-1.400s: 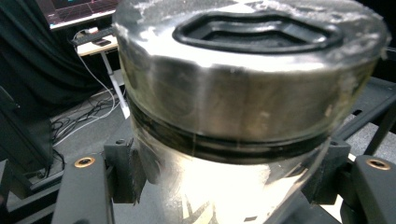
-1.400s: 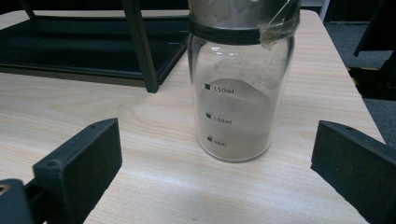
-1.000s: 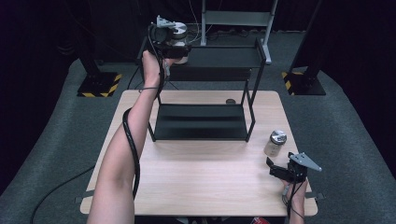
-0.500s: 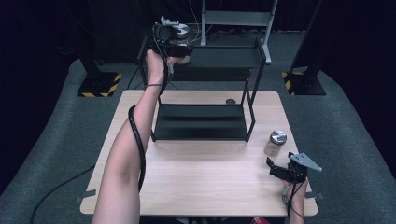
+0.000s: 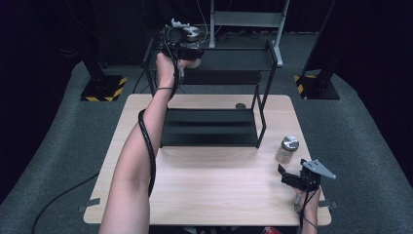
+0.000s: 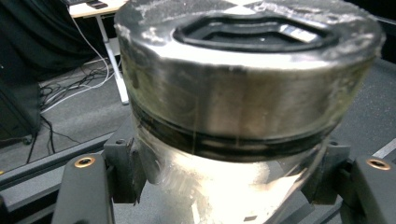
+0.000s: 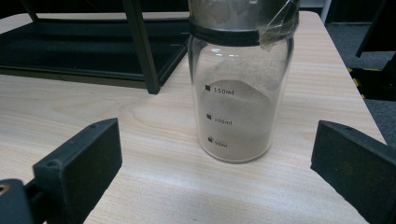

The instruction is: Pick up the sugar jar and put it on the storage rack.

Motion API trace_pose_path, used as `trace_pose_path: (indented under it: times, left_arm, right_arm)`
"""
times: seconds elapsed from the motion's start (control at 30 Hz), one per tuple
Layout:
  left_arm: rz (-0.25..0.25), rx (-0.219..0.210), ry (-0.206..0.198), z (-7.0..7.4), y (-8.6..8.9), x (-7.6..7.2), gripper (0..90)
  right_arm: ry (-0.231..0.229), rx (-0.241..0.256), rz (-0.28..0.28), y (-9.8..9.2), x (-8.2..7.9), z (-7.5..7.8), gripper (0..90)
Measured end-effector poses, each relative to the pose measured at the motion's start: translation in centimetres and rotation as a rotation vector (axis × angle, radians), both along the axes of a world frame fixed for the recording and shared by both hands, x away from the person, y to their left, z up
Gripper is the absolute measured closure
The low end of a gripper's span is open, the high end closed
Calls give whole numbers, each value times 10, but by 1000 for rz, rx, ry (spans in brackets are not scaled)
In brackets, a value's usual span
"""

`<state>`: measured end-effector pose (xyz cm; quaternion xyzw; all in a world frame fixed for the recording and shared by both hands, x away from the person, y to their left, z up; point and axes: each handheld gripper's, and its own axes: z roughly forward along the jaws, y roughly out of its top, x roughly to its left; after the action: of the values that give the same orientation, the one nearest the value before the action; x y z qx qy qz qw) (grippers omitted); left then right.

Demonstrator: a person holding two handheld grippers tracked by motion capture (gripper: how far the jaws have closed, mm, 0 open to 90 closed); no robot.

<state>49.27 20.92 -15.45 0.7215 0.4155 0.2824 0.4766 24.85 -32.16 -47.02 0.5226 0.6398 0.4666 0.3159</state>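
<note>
While our left arm is stretched far over the table (image 5: 204, 195), we hold the left gripper (image 5: 182, 46) up at about 11 o'clock in the high view, above the left end of the top shelf of the black rack (image 5: 214, 129). In the left gripper view its jaws are closed on the glass body of a jar (image 6: 233, 116), just below the wide metal lid (image 6: 247, 65); a jaw pad presses on each side of the glass. The jar stands nearly upright between them.

Moving to the right, a small dark round object (image 5: 240, 106) lies on the table at 12 o'clock, behind the rack. At about 4 o'clock we see a second jar (image 5: 287, 149) standing upright on the wood, near the right front leg of the rack. Our right gripper (image 5: 292, 179) hovers just in front of it. Its jaws are wide open and hold nothing; in the right gripper view this jar (image 7: 240, 93) stands between them, apart from both, with brownish powder inside.
</note>
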Motion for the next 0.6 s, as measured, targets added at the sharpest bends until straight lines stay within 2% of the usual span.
trace_pose_path:
  times: [0.1,0.6]
  left_arm:
    - [-3,-18,-1,-2,3,1,302]
    - [-6,-16,-5,-3,3,5,301]
  right_arm:
    - [1,0,0,0,0,0,10]
    - [-1,-3,0,0,0,0,10]
